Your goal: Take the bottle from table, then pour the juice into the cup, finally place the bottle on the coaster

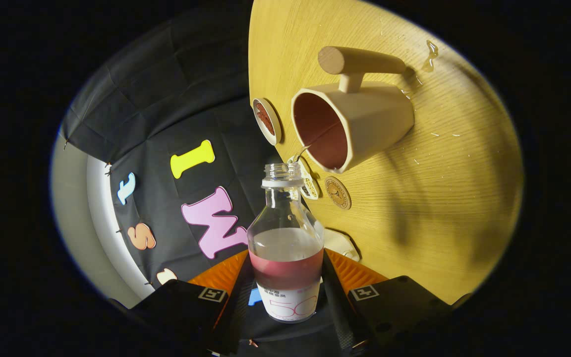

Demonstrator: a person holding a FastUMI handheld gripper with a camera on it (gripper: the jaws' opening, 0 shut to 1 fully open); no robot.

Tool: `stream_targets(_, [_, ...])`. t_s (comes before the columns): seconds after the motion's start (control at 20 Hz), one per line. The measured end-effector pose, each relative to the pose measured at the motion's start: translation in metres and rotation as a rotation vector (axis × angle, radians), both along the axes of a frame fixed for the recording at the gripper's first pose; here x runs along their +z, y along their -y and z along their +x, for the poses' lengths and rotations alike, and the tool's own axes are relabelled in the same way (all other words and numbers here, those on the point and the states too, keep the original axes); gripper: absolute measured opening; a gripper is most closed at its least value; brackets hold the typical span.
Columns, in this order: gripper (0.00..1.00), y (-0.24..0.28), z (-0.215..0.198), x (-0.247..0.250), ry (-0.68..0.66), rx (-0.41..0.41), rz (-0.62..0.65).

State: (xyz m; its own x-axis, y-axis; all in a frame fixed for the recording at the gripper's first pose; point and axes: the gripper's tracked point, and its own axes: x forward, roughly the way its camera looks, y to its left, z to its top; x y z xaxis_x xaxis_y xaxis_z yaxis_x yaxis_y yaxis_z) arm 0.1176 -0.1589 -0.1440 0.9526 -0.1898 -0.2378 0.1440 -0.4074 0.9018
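A clear bottle (286, 233) with no cap is held between my fingers, my gripper (285, 285) shut on its labelled lower part. Reddish juice fills the part of the bottle nearest the fingers. The bottle's open mouth lies close under the rim of a beige cup (360, 124) with a wooden bar handle (360, 60). The cup stands on the wooden table (439, 198), its dark red inside turned towards the bottle mouth. A thin thread of liquid (303, 150) shows at the cup's rim. A round brown coaster (337, 192) lies on the table just beside the bottle neck.
Another round coaster (266, 120) lies near the table edge beyond the cup. A pale coaster (309, 184) is partly hidden behind the bottle neck. Drops of spilled liquid (430, 52) glisten on the table past the cup's handle. The booth's black cloth wall (176, 124) stands beyond the table edge.
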Motion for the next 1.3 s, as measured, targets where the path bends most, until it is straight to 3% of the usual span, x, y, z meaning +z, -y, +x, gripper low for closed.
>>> stream_targets(1.3, [0.75,0.007,0.009,0.009,0.011,-0.093,0.181])
